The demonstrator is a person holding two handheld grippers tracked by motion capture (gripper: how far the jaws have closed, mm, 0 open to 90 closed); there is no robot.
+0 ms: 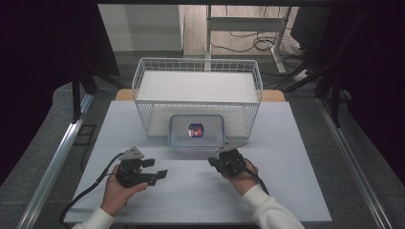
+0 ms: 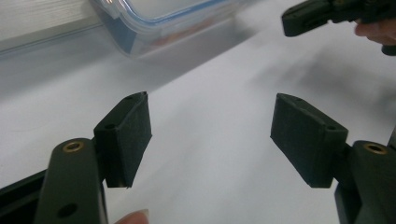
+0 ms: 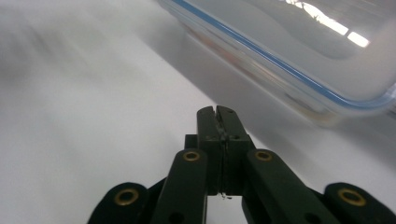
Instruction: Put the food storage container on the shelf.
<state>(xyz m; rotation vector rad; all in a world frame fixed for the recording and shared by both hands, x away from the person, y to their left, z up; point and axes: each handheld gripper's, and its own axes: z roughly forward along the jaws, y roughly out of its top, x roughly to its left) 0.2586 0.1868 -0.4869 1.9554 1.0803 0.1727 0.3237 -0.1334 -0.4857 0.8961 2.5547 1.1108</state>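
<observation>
White table [image 1: 296, 143], dark curtains either side, wire basket [image 1: 197, 83] at far centre. Left gripper [image 1: 160, 169] near left, jaws apart with nothing between them. Lidded clear container [image 1: 197, 130] at centre, just in front of the basket, a small red-blue item inside. Right gripper [image 1: 211, 163] near its right corner, jaws closed and empty.

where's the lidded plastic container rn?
High view: the container sits mid-table, against the front of the wire basket, just beyond the right gripper and apart from it.
</observation>
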